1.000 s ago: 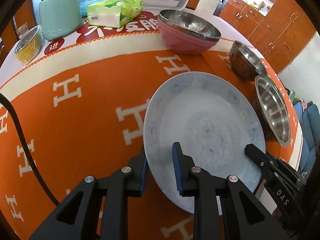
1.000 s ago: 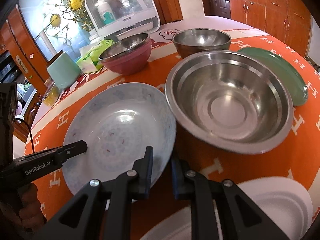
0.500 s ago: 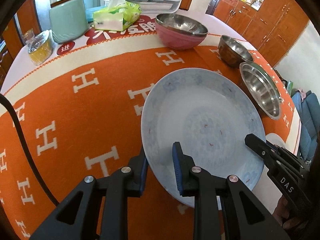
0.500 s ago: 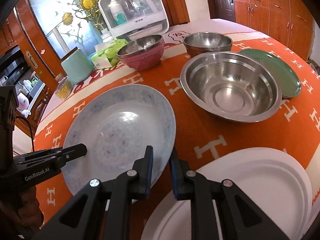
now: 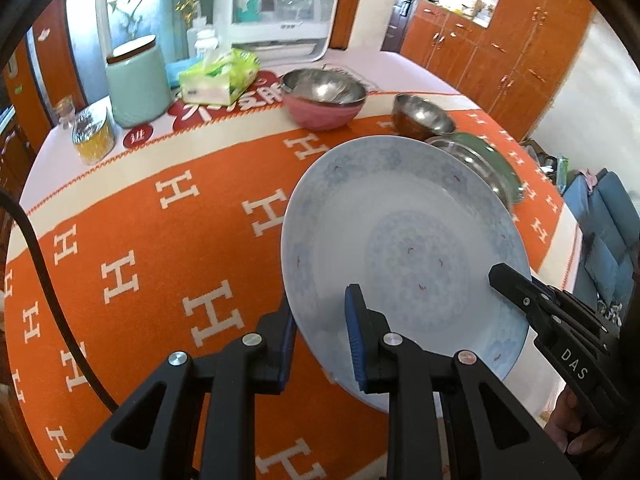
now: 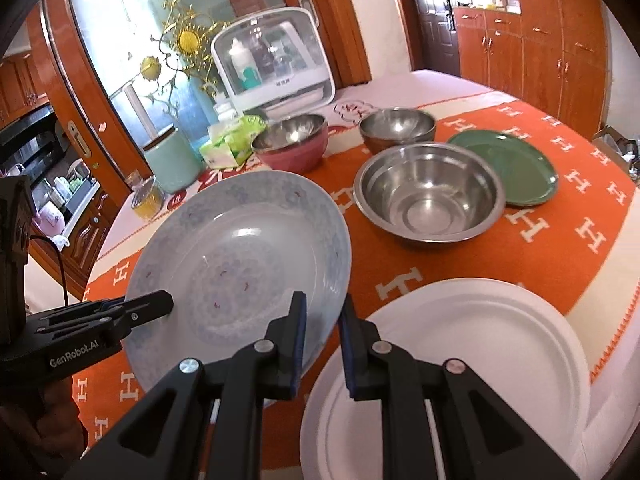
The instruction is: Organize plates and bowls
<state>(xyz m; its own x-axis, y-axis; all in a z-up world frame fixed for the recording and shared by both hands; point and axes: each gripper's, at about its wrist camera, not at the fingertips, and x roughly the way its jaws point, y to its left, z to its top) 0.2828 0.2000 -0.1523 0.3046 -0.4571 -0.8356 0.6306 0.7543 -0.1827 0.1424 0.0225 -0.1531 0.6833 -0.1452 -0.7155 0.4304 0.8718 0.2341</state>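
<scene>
A pale blue patterned plate (image 5: 400, 240) (image 6: 240, 260) hangs tilted above the orange tablecloth (image 5: 160, 240), held from both sides. My left gripper (image 5: 320, 316) is shut on its near left rim, and shows as a black arm (image 6: 160, 304) in the right wrist view. My right gripper (image 6: 323, 312) is shut on the opposite rim, seen at the right (image 5: 516, 284) in the left wrist view. A white plate (image 6: 460, 360) lies just right of the held plate. Beyond stand a large steel bowl (image 6: 428, 196), a green plate (image 6: 516, 168), a small steel bowl (image 6: 396, 126) and a pink bowl (image 6: 292, 144).
At the table's far side stand a mint canister (image 5: 136, 80), a tissue pack (image 5: 220, 76), a glass jar (image 5: 94, 136) and a white cabinet box (image 5: 280, 8). A black cable (image 5: 40, 260) runs at the left. Blue seating (image 5: 604, 232) lies past the table's right edge.
The blue plate has risen off the tablecloth with both grippers still clamped on it and shifted toward the white plate. The bowls now look farther away.
</scene>
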